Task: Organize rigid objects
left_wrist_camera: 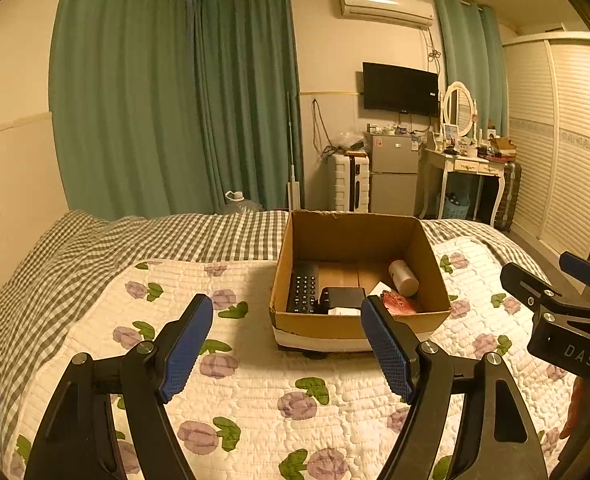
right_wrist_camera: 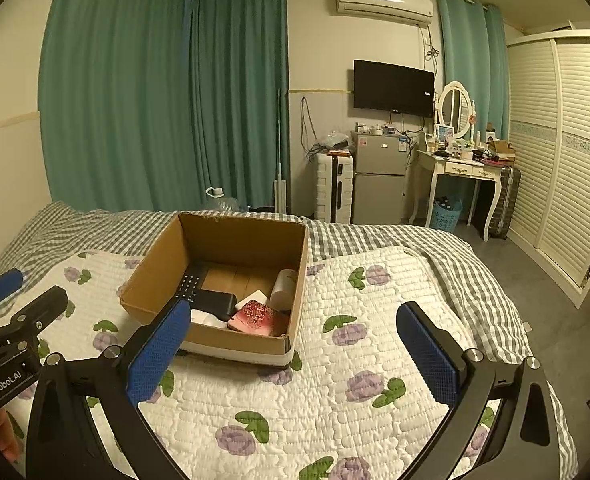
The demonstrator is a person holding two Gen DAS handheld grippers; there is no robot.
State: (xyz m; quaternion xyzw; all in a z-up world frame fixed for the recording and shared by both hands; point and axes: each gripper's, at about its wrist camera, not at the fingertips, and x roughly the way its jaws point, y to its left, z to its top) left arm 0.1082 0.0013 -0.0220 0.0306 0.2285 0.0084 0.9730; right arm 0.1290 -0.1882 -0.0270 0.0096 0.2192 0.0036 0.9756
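An open cardboard box [left_wrist_camera: 427,248] [right_wrist_camera: 155,264] stands on the flowered quilt. Inside lie a black remote [left_wrist_camera: 303,288] [right_wrist_camera: 189,284], a black case [left_wrist_camera: 341,296] [right_wrist_camera: 215,302], a white cylinder bottle [left_wrist_camera: 403,278] [right_wrist_camera: 285,284], a red patterned box [left_wrist_camera: 399,303] [right_wrist_camera: 257,316] and a white card [left_wrist_camera: 377,289] [right_wrist_camera: 255,297]. My left gripper [left_wrist_camera: 287,344] is open and empty, just in front of the box. My right gripper [right_wrist_camera: 295,348] is open and empty, in front of the box's right corner. Each gripper also shows in the other's view, the right one [left_wrist_camera: 567,312] and the left one [right_wrist_camera: 19,320].
The quilt [left_wrist_camera: 255,380] [right_wrist_camera: 335,360] covers a bed with a grey checked sheet [left_wrist_camera: 75,248] [right_wrist_camera: 455,264]. Beyond the bed are green curtains [left_wrist_camera: 175,100], a small fridge [right_wrist_camera: 379,180], a white suitcase [right_wrist_camera: 333,188], a dressing table [right_wrist_camera: 459,168] and a louvred wardrobe [right_wrist_camera: 567,152].
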